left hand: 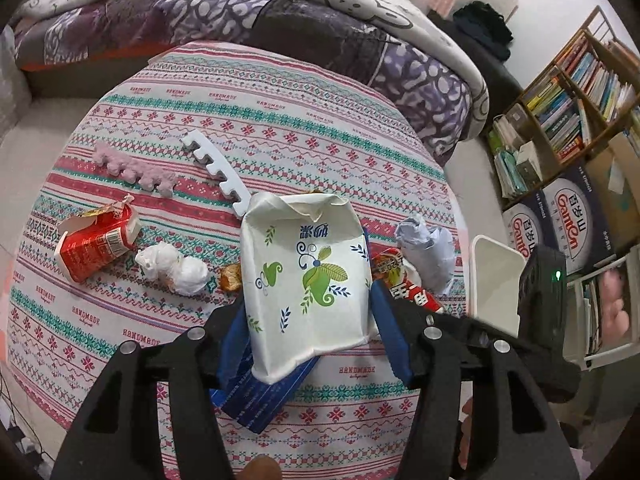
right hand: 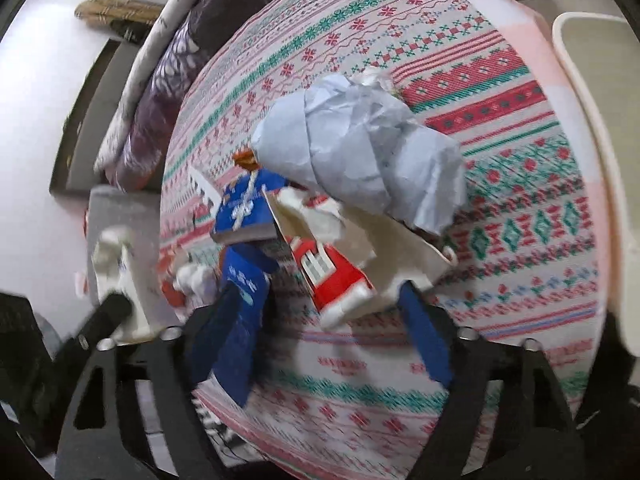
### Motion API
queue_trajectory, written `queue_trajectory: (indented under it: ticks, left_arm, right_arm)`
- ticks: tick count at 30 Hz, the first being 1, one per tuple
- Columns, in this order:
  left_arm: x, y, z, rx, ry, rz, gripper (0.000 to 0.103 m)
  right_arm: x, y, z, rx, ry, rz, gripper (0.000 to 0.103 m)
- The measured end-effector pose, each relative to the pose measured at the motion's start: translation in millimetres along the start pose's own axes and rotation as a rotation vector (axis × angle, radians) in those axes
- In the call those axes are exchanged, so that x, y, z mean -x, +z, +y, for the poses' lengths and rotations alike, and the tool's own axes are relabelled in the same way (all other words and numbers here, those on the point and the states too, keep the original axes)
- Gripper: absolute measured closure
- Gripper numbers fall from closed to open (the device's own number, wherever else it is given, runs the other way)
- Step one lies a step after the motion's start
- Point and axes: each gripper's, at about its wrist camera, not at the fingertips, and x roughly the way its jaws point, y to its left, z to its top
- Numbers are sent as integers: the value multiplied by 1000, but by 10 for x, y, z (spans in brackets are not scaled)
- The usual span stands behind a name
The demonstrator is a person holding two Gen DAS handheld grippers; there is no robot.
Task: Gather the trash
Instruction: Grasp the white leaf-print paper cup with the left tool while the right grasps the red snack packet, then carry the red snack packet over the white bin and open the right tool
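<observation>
- Holding: left gripper (left hand: 308, 320) is clamped on a white tissue pack (left hand: 306, 272) with a green leaf print, blue pads (left hand: 390, 332) pressing both long sides; the pack hangs above the round patterned tablecloth (left hand: 248, 92).
- Right gripper (right hand: 320, 312) is over a red-and-white carton (right hand: 332, 276) with its jaws apart. The carton sits between the fingers, but motion blur hides whether the pads touch it, so no grip is confirmed.
- Crumpled blue-grey paper (right hand: 360, 152) lies just beyond that carton, touching it or nearly so.
- White bin (left hand: 496, 280) stands at the table's right edge.
- Risk: the pack is soft, so a squeeze on its sides could fold it and let it slide out on the way to the bin.
- Risk: closing the right gripper could catch the paper too, or push the carton off the near edge.
- Risk: both grippers work close together, so the fingers could clash.
- Pack's long axis runs near to far, in line with the fingers, torn open end pointing far.
- Carton's long axis runs diagonally, its near end pointing toward the right gripper.
- Still on the cloth at left: a crushed red carton (left hand: 96, 244) and a white paper wad (left hand: 172, 268).
</observation>
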Motion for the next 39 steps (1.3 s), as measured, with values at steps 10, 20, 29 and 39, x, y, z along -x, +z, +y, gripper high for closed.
queue_trajectory:
  ticks: [10, 20, 29, 39]
  left_arm:
    - [136, -82, 142, 27, 64, -71, 46]
    - [514, -148, -170, -14, 231, -367, 45]
    - [629, -342, -670, -69, 320, -544, 45]
    - [439, -452, -1005, -70, 312, -551, 44]
  right_arm:
    - [99, -103, 418, 162, 3, -77, 98]
    - [770, -148, 664, 327, -16, -367, 99]
    - [1278, -292, 620, 438, -134, -635, 100]
    - [1574, -368, 457, 491, -259, -780, 100]
